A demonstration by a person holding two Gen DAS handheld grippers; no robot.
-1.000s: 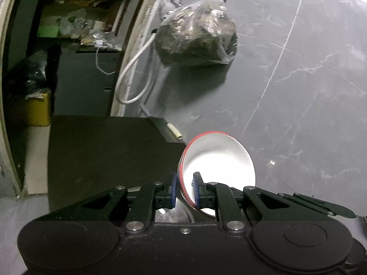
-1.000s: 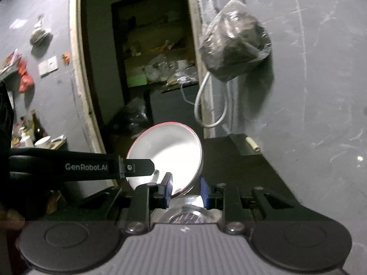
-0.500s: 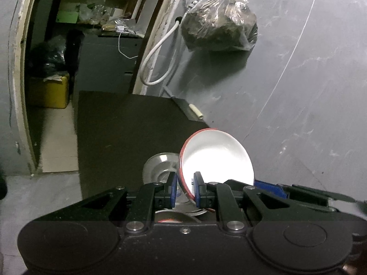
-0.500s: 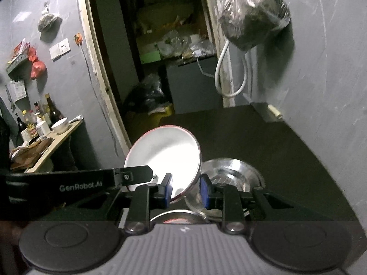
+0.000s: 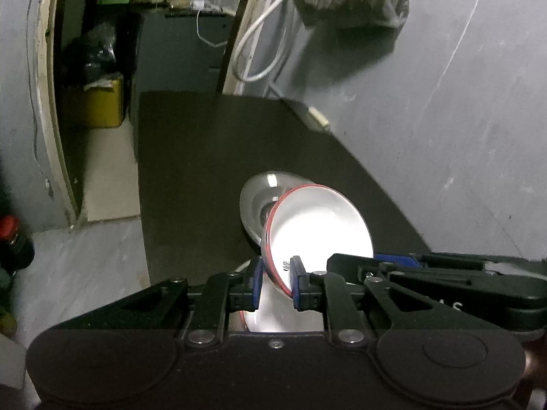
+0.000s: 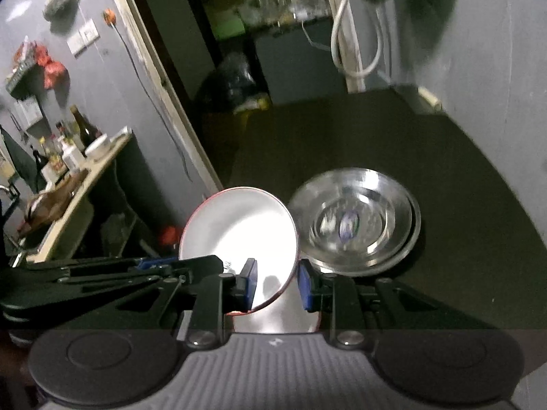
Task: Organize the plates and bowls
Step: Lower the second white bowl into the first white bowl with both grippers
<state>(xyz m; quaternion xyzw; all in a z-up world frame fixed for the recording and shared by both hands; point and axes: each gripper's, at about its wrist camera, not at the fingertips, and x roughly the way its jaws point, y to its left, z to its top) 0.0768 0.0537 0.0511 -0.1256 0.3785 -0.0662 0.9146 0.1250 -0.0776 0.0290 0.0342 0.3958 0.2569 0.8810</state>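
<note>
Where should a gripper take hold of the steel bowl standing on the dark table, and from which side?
Grip the steel bowl at its thin rim, one finger inside and one outside, coming from above on its near edge. It stands upright and open on the dark table, and the wide round wall gives no other narrow part.

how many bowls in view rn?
3: white red-rimmed bowl tilted in the left gripper; another white one beneath, right gripper around its rim; steel bowl, possibly nested, on table.
</note>
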